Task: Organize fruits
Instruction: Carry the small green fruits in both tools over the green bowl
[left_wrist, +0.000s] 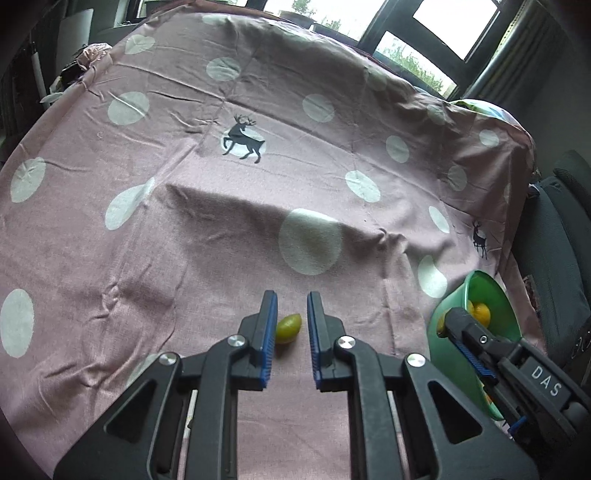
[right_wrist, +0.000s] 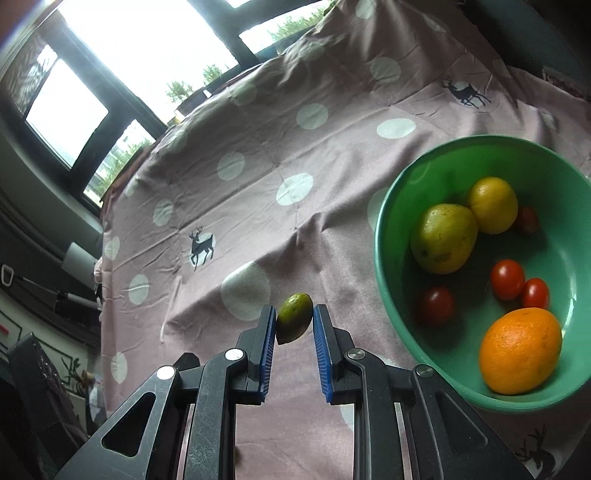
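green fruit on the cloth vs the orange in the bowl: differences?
Colour: the green fruit is yellow-green; the orange is orange. Place: the green fruit lies on the pink cloth; the orange sits in the green bowl among other fruit. Size: the green fruit looks smaller than the orange. Both are oval.

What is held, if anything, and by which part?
Nothing. The small green oval fruit lies on the pink dotted cloth beyond the left hand-held gripper and right hand-held gripper.

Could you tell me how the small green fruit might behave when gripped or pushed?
The small green fruit looks oval, so it would probably roll crookedly on the cloth. Its smooth skin may slip in the jaws; it seems light.
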